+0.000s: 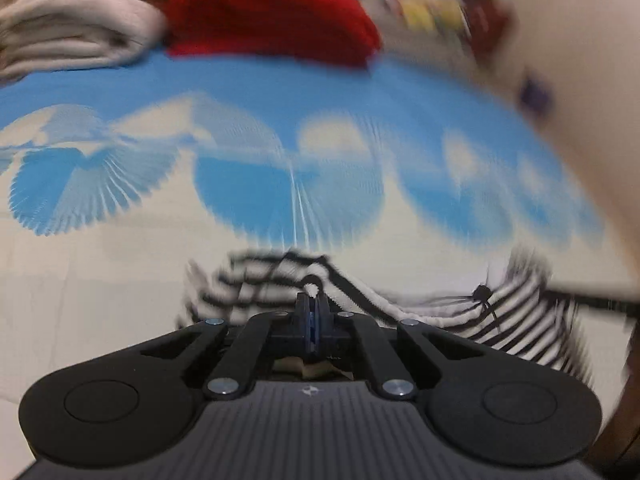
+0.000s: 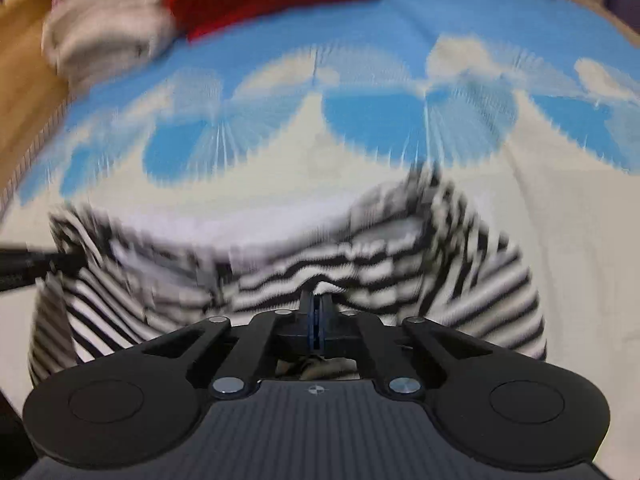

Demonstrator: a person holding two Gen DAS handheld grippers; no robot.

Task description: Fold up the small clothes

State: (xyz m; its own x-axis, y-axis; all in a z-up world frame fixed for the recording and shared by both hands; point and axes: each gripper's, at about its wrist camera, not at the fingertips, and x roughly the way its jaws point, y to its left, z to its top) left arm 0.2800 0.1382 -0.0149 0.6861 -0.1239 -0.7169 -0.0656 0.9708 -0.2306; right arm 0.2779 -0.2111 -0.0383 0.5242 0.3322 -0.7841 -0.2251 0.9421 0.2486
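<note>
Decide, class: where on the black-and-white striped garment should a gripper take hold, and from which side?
Take the striped garment at its near edge, coming from above and in front. It lies limp on the blue-and-cream cloth, so only a thin raised hem gives purchase. Both sets of jaws already pinch that edge.

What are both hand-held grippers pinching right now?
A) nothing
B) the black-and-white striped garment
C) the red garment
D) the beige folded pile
B: the left hand-held gripper and the right hand-held gripper each sit closed on the black-and-white striped garment.
</note>
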